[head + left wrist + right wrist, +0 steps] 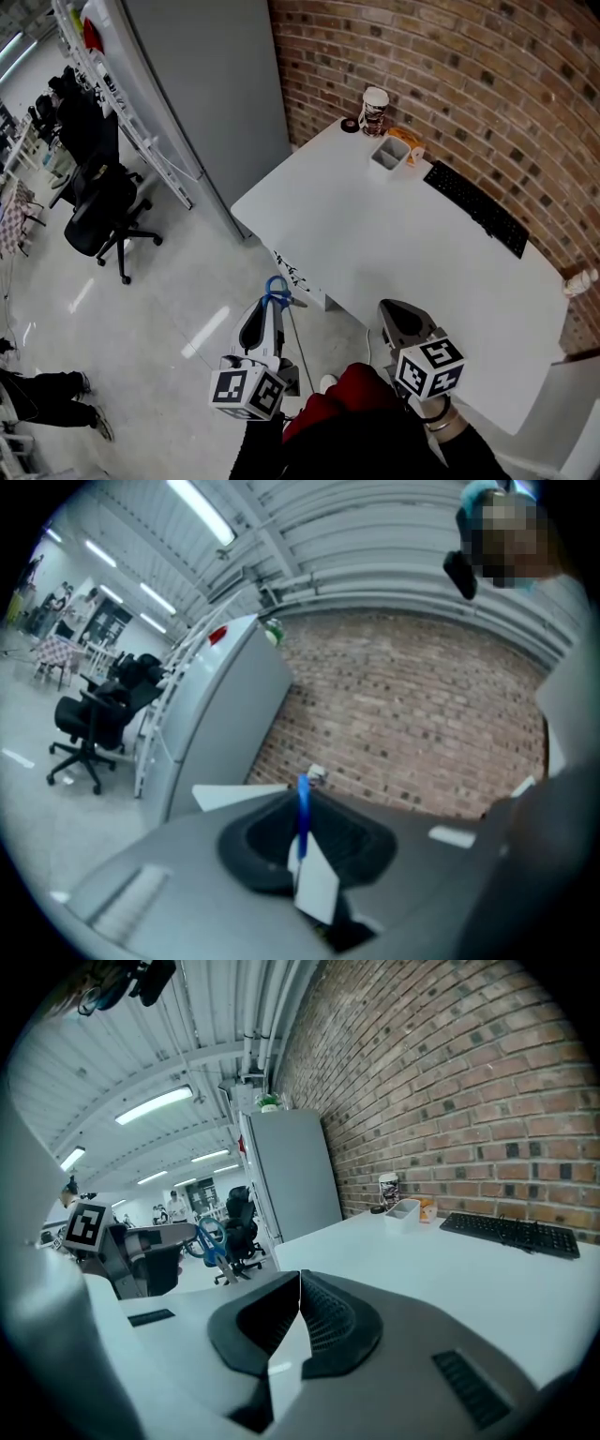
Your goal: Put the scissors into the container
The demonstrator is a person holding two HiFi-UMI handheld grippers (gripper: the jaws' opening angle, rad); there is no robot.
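Observation:
My left gripper [270, 309] hangs over the floor just off the table's near-left edge, shut on blue-handled scissors [277, 289] whose handle loops stick out past the jaws. In the left gripper view the scissors [302, 810] show edge-on between the closed jaws. The same scissors [208, 1241] appear at the left of the right gripper view. My right gripper [394, 317] is shut with nothing in it, above the table's near edge. The container [388, 155], a small white box, stands at the far end of the white table [375, 234] and also shows as the container [404, 1210] near the wall.
A paper cup [374, 111] and an orange item [409, 139] stand beside the container. A black keyboard [476, 206] lies along the brick wall. A grey cabinet [206, 94] stands left of the table, with office chairs [103, 220] on the floor beyond.

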